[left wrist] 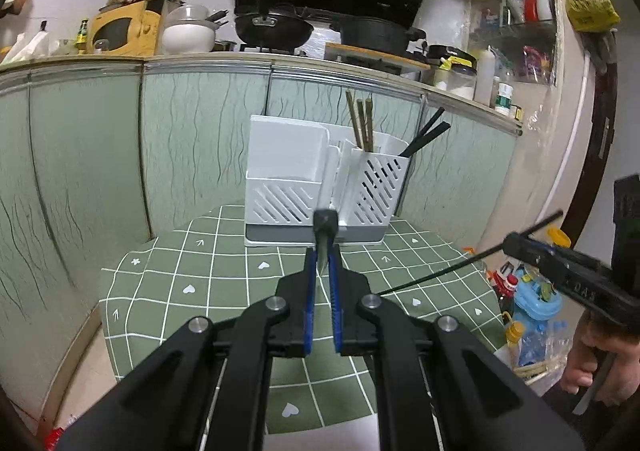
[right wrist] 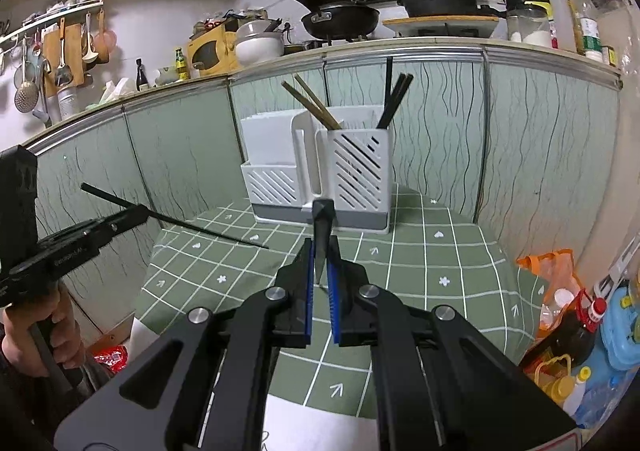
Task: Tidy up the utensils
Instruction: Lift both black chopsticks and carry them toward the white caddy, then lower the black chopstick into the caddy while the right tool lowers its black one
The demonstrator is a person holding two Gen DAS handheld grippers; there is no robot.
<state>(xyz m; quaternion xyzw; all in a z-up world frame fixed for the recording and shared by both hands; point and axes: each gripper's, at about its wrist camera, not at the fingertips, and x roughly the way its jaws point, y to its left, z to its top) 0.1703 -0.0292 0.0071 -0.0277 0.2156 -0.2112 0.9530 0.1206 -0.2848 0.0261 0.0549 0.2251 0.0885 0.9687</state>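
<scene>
Left wrist view: the left gripper (left wrist: 323, 263) has its fingers clamped on a thin black chopstick (left wrist: 325, 229), seen end-on, so its length cannot be read here; it points toward the white utensil holder (left wrist: 320, 187) standing at the far edge of the green checked worktop (left wrist: 180, 279). At the right edge the right gripper (left wrist: 516, 245) holds a second black chopstick (left wrist: 460, 265), gripped near one end with the long free end slanting down over the worktop. Judgement: these sticks are light, stiff and smooth, likely to pivot or slip in a narrow grip; a hold nearer the middle would steady them better than an end hold. Right wrist view: the right gripper (right wrist: 320, 271) likewise has its fingers closed on its chopstick (right wrist: 323, 227), end-on. This view shows the left gripper (right wrist: 132, 217) from the side, its stick (right wrist: 208, 231) crossing the grip at an angle, tip low above the worktop (right wrist: 440, 259) but contact not determinable. It also shows the holder (right wrist: 320, 171) more plainly: brown chopsticks (right wrist: 316, 107) and black chopsticks (right wrist: 396, 99) stand in the tall right compartment, and no contents show above the low left compartment.
</scene>
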